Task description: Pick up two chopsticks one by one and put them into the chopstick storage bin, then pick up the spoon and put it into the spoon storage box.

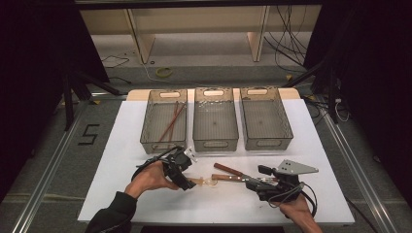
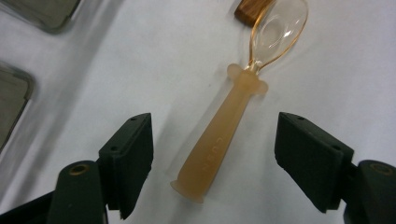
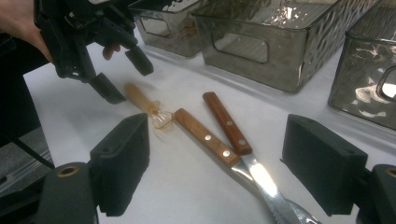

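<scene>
1. Sorting cutlery into the three grey bins at the back of the white table looks like your job; the left-hand bin already holds chopsticks, while the middle and right-hand ones look empty.
2. Your right gripper rests at the near right with its jaws wide apart and nothing between them, as its own view shows; it points along the two wooden-handled knives.
3. Your left gripper is on the step in hand: reaching for the small amber spoon, which lies flat on the table near its front edge, between your two grippers. The jaws stand wide, one either side of the frosted handle, and neither pad touches it.
4. Next, I judge, you should lower a little more, centre on the handle and close, then lift.
5. Mind the clear bowl end: it touches the butt of the nearer knife, so a sideways drag could shift that knife. The thin, smooth handle may slip.
</scene>
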